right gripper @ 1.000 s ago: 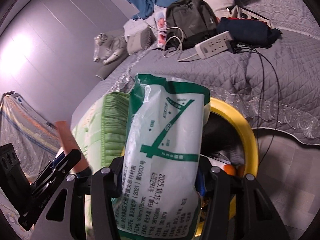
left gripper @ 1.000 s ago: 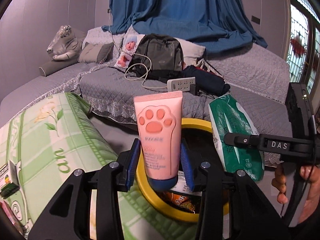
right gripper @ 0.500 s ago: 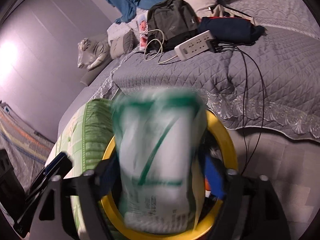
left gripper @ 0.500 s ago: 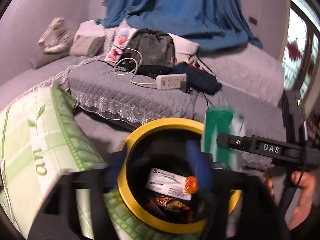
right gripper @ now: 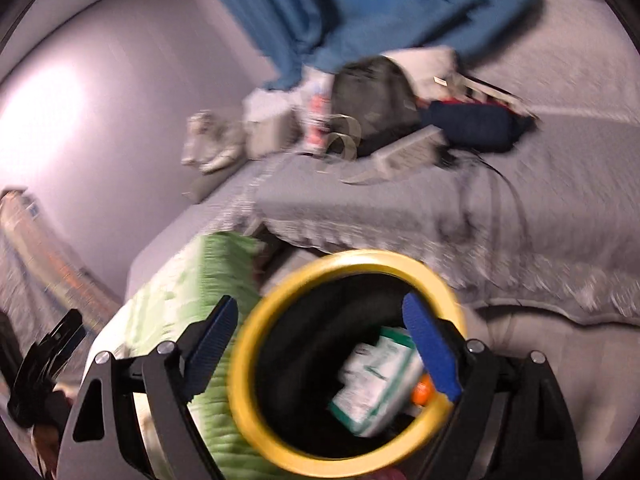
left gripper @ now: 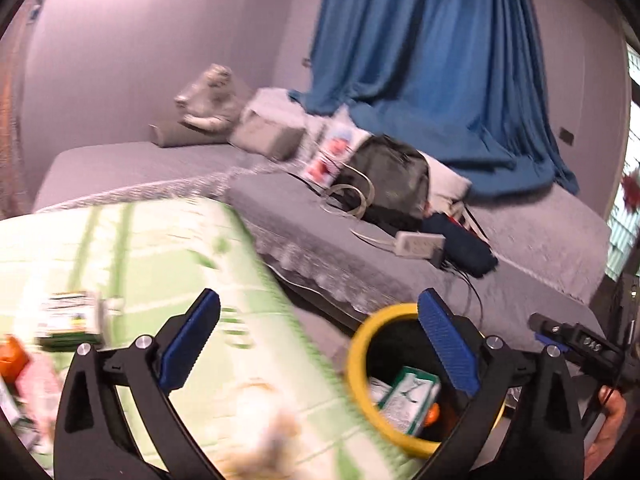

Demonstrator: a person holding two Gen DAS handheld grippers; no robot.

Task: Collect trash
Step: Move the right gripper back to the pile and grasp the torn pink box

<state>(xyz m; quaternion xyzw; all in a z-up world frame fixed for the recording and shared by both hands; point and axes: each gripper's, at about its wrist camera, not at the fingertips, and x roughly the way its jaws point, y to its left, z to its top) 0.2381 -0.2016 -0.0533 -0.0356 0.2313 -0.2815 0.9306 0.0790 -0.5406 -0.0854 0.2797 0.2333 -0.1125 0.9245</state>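
A yellow-rimmed bin (left gripper: 356, 360) (right gripper: 248, 360) stands on the floor between a green-covered surface and the bed. Inside lies a green-and-white pack (left gripper: 408, 400) (right gripper: 372, 384) beside something orange (right gripper: 422, 392). My left gripper (left gripper: 319, 308) is still opening with nothing between its blue pads, and it hangs over the edge of the green cover (left gripper: 140, 260), left of the bin. My right gripper (right gripper: 320, 308) is also opening and empty, above the bin's mouth. A green box (left gripper: 68, 320) and blurred pink and orange items (left gripper: 36, 384) lie on the cover at far left.
The grey quilted bed (left gripper: 400, 280) runs behind the bin, carrying a dark backpack (left gripper: 392, 184), a white power strip (left gripper: 418, 244) with cables, and a dark blue bundle (left gripper: 464, 248). A blue curtain (left gripper: 420, 60) hangs behind. The other gripper shows at the right edge (left gripper: 576, 344).
Both grippers opened: the pink paw-print tube left the left one, and the green-and-white pack dropped from the right one into the bin. The left gripper swung left and upward; the right rose slightly.
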